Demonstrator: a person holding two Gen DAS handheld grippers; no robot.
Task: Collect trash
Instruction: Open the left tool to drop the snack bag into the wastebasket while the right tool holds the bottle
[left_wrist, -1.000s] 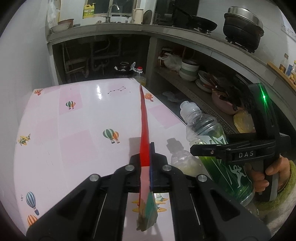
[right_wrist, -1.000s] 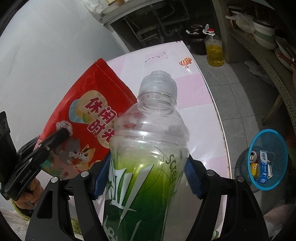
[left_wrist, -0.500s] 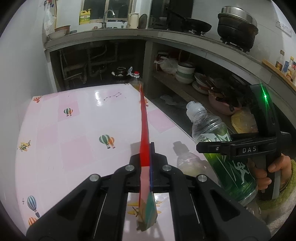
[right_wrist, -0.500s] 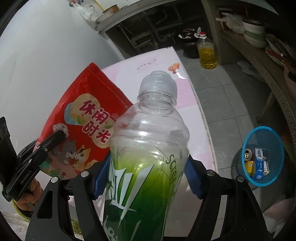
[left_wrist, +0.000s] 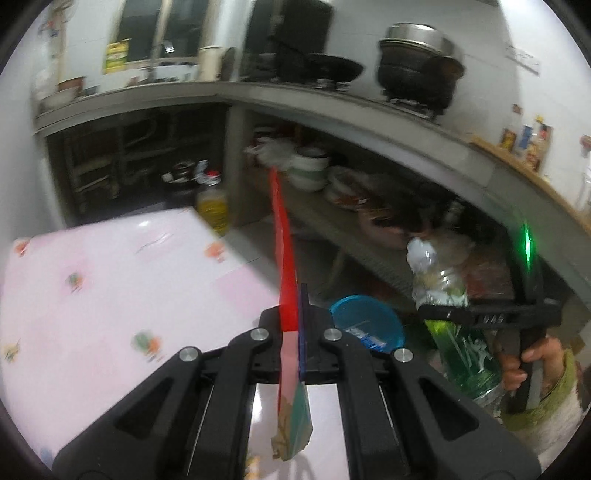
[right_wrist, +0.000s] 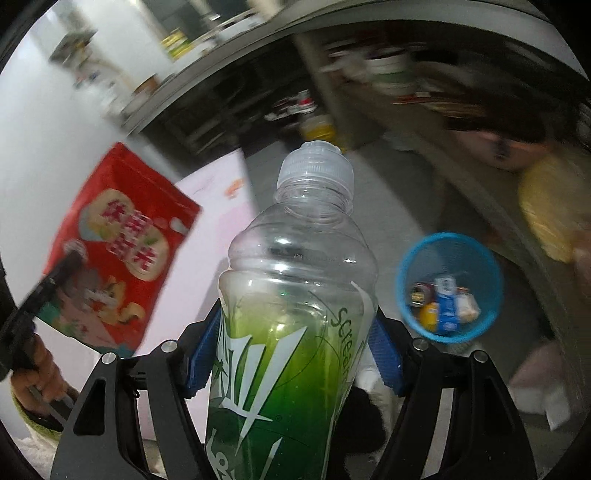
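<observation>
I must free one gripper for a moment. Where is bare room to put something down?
The pink table is bare across its whole visible top. The floor between the table and the blue basket is also free. The basket already holds trash, and the shelf under the counter is crowded with dishes.

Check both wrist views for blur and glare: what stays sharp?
Left wrist: kitchen and table smeared by motion, left gripper and pinched red bag crisp, green glare at right. Right wrist: background, bag and blue basket blurred, bottle and right gripper sharp.
</observation>
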